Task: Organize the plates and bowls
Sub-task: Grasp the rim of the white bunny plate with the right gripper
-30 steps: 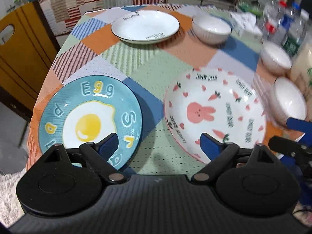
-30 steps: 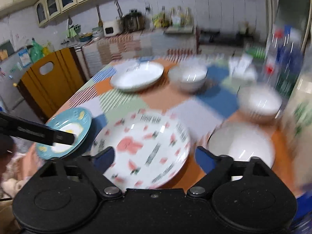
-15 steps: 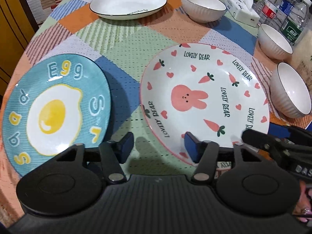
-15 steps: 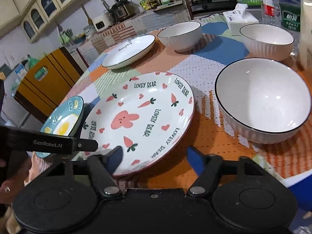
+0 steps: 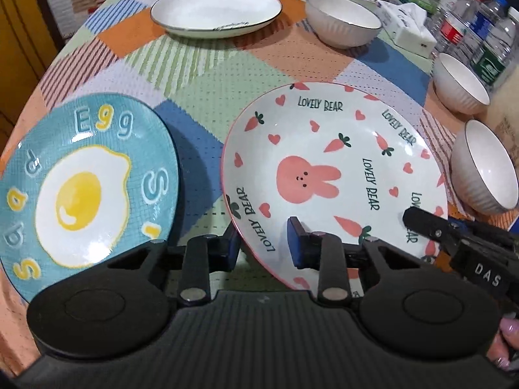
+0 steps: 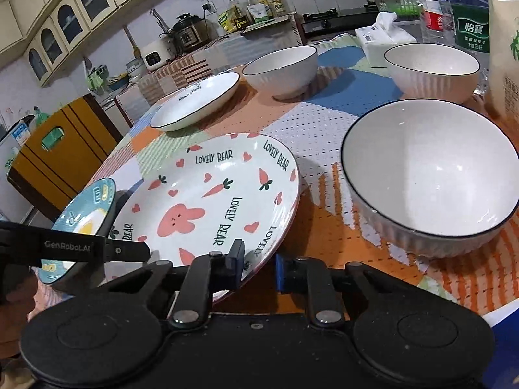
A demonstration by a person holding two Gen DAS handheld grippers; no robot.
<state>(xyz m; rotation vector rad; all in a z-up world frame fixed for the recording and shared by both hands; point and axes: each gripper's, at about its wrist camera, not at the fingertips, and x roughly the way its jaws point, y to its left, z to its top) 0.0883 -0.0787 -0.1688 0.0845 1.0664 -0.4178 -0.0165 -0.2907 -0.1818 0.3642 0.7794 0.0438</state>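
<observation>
A white "Lovely Bear" rabbit plate [image 5: 324, 175] lies on the patchwork tablecloth [image 5: 201, 74]; it also shows in the right wrist view [image 6: 207, 201]. My left gripper [image 5: 263, 246] straddles its near-left rim, one pad over the plate, one under. My right gripper [image 6: 258, 267] straddles its near-right rim the same way. Both have narrowed but a gap still shows. A teal "Egg" plate [image 5: 81, 181] lies left of it, tilted. A plain white plate [image 5: 215, 9] lies at the far side. Three white ribbed bowls [image 5: 343, 21] [image 5: 460, 84] [image 5: 486, 171] stand at the right.
A tissue box [image 5: 408, 29] and several water bottles [image 5: 486, 42] stand at the far right. A large pale bag [image 6: 506, 48] stands behind the bowls. A yellow cabinet [image 6: 58, 149] stands left of the table. The kitchen counter lies beyond.
Both grippers moved forward and down onto the rabbit plate's near rim and narrowed their jaws around it. The right gripper swung left from the near bowl toward the plate.
</observation>
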